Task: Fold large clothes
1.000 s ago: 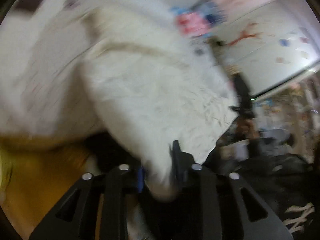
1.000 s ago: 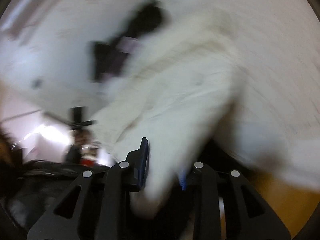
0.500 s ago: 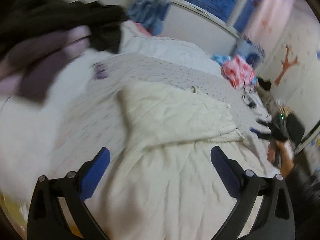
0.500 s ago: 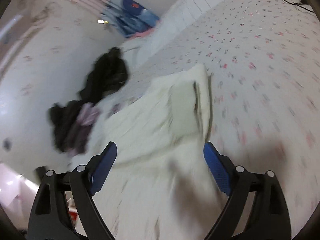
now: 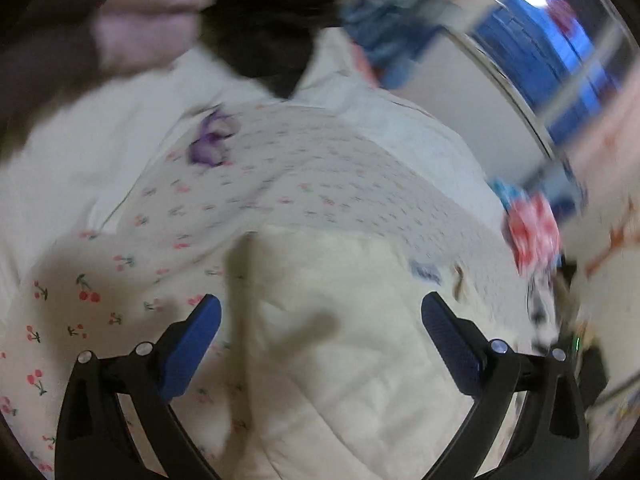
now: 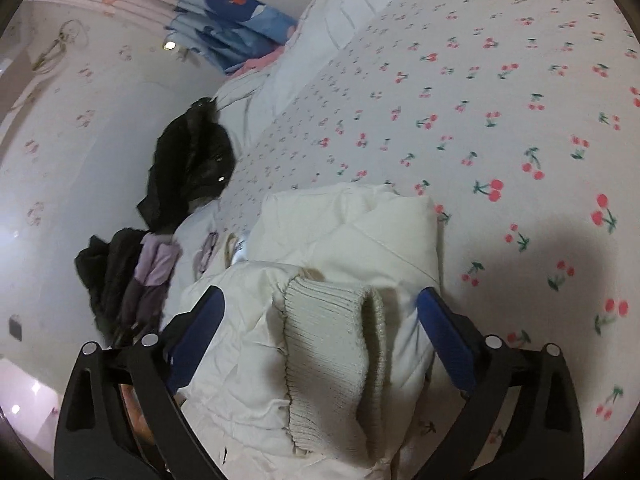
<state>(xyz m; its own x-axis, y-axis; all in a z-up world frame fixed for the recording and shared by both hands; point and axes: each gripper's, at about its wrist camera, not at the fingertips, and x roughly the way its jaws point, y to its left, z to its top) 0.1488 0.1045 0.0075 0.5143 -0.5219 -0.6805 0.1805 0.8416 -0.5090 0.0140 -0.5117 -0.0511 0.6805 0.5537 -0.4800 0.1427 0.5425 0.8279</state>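
Dropped since a second ago: cream quilted jacket [image 6: 344, 240], then pinched in both claws and hanging in front of the lenses, now lying folded on the cherry-print bedsheet [image 6: 500, 92]. Left gripper [image 5: 320, 330] no longer clamped, blue pads spread wide, hovering over the jacket's flat folded panel with nothing pressed between them. Right gripper [image 6: 320, 320] opening, jaws already far apart; ribbed knit cuff [image 6: 332, 360] of a sleeve lying between the pads but touched by neither.

From the right wrist view: jacket bundled in a rough rectangle near the bed's edge, one folded corner toward the open sheet, cuff draped over the nearer layers. Beyond it on the left, black garment [image 6: 192, 164] heaped on a white pillow or quilt, and just below that a dark pile with a lilac piece [image 6: 154, 268]. Blue patterned fabric [image 6: 232, 36] stacked at the head of the bed, against the wall.

From the left wrist view, heavily smeared: same jacket [image 5: 340, 320] filling the lower middle, sheet around it. Small purple item [image 5: 212, 142] on the sheet farther back, possibly a hair tie, too blurred to say. Red-and-white bundle [image 5: 534, 232] at the right edge of the bed.
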